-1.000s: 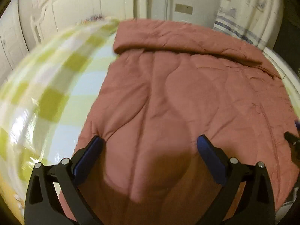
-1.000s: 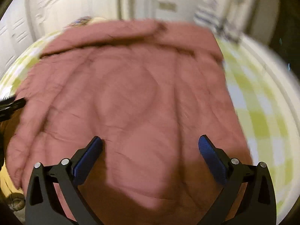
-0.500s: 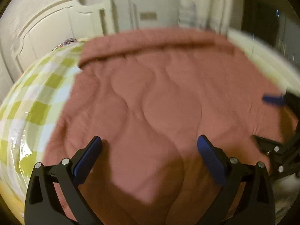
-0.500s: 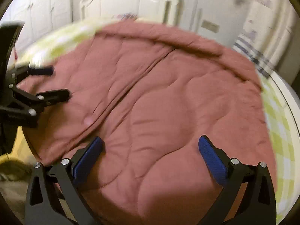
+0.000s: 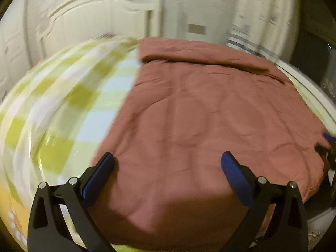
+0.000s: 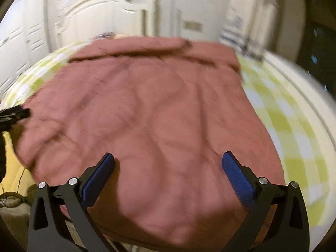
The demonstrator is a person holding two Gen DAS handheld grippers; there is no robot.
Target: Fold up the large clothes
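Half a second ago my two grippers were angled toward each other, each filling the other's edge; since then both have swung outward and face the headboard [image 6: 109, 19] squarely, with only slivers of one another left. My left gripper [image 5: 167, 163] has its fingers [image 5: 98, 178] spread wide apart with nothing between them, hovering over the near edge of the pink quilt [image 5: 210, 115]. My right gripper [image 6: 168, 163] is likewise wide apart and empty above the same near edge.

The quilt lies flat on the bed, its far end turned back in a fold at 12 o'clock. In the left view the checked sheet [image 5: 63, 109] runs from 8 to 11 o'clock, badly smeared by motion. In the right view it shows from 1 to 4 o'clock.

At 3 o'clock in the left view a dark tip with a blue pad, probably my right gripper, is cut off by the frame. The quilt's near hem is hidden under my fingers.
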